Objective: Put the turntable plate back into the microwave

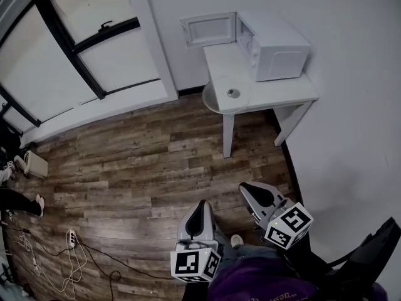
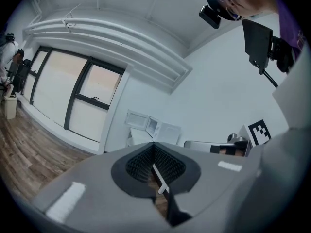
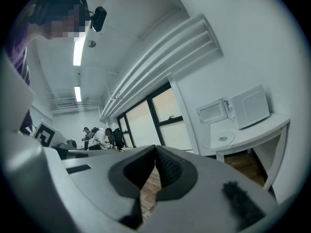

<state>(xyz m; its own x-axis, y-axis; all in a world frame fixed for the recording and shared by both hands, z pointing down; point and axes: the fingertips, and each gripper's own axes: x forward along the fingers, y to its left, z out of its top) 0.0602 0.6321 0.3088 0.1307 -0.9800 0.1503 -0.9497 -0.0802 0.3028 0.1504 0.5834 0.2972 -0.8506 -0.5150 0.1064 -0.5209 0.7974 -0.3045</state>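
**A:** so where's the plate (image 1: 219, 97) at?

**B:** Lying flat on the table (image 1: 285, 91) near the microwave (image 1: 279, 46), with one edge hanging off the table's side. The microwave's door (image 1: 208, 29) is swung wide open.

**A:** and the grippers?

**B:** The left gripper (image 1: 202, 204) and right gripper (image 1: 246, 187) both have their jaws pressed together with nothing in them. They're over the floor (image 1: 138, 162), well apart from the table.

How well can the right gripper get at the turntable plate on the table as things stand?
Probably not yet. The right gripper is shut and hangs over the wooden floor, well short of the table where the turntable plate lies. Nothing stands in between; the person would likely need to step closer.
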